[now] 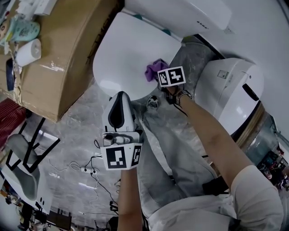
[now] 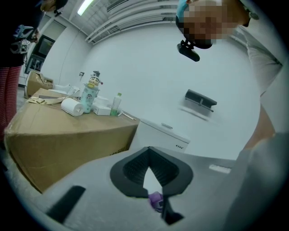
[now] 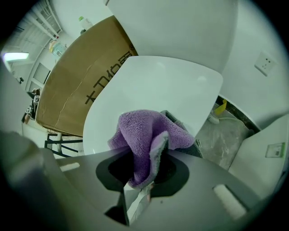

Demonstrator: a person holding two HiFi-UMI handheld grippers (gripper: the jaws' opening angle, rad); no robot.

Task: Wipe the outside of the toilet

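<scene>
1. The toilet [image 1: 131,49] has its lid shut. In the head view its long axis runs from the tank [image 1: 180,13] at upper right to the rounded front at lower left, just beside a cardboard box [image 1: 67,54].
2. The purple cloth [image 3: 140,131] sits bunched at the lid's right-hand edge, clamped between the jaws of the right tool [image 3: 146,158].
3. The right arm [image 1: 212,135] reaches forward almost straight, with a band at the wrist.
4. The left arm [image 1: 128,198] comes up from below and holds the left tool [image 1: 120,100] in front of the toilet's front edge, above the grey floor [image 1: 76,135]. Its jaws meet at the tips with nothing between them.
5. Only the left gripper view, tilted upward, shows the ceiling lights [image 2: 86,5]. Only the right gripper view shows the cloth pinched in the jaws, which the marker cube hides in the head view.
</scene>
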